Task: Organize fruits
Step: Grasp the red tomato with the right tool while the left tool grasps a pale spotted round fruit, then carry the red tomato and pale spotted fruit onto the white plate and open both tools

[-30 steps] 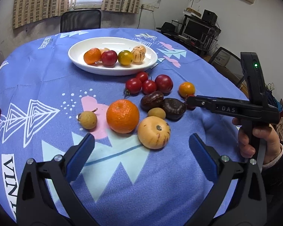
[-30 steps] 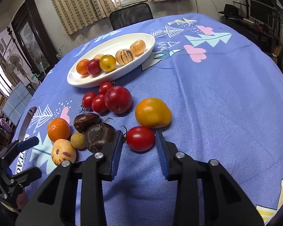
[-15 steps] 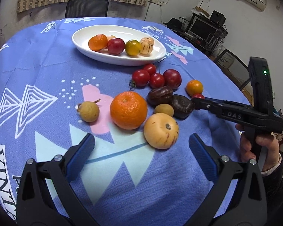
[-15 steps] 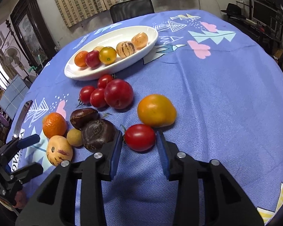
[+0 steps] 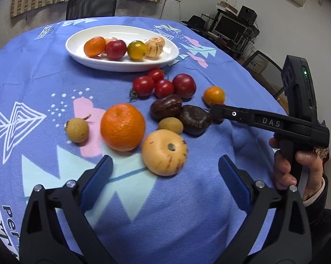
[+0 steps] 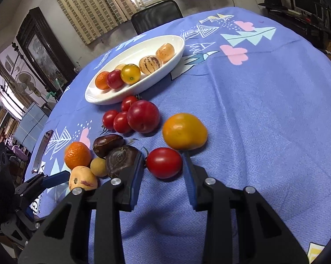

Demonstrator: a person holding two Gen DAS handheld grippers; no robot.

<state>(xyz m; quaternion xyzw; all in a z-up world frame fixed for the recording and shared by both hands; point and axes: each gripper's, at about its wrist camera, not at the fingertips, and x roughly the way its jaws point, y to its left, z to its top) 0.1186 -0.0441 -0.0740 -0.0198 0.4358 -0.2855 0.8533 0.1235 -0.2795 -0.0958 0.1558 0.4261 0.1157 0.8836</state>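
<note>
- Two grippers work over a round worktop (image 5: 44,83) spread with a blue patterned cloth; fruits lie partly in a white oval plate (image 5: 77,50) towards the far edge and partly loose near the middle.
- Right gripper (image 6: 163,173): its jaws stand open on either side of a red tomato (image 6: 164,162) that rests on the cloth, one blue pad on each flank, neither clearly pressing it.
- Just beyond that tomato sits an orange-yellow fruit (image 6: 184,131); to its left a dark brown fruit (image 6: 121,160) touches the jaw on that side.
- Left gripper (image 5: 165,176): jaws wide open, holding nothing, low over the near edge, with a pale striped melon (image 5: 164,151) just ahead between the pads.
- Beside the melon lie a large orange (image 5: 122,126) and a small tan longan (image 5: 77,129).
- Four red fruits (image 5: 163,85) cluster just on the near side of the plate.
- On the plate sit a small orange, a red fruit, a yellow one and pale striped ones in a row.
- A hand (image 5: 291,165) grips the right gripper's handle.
</note>
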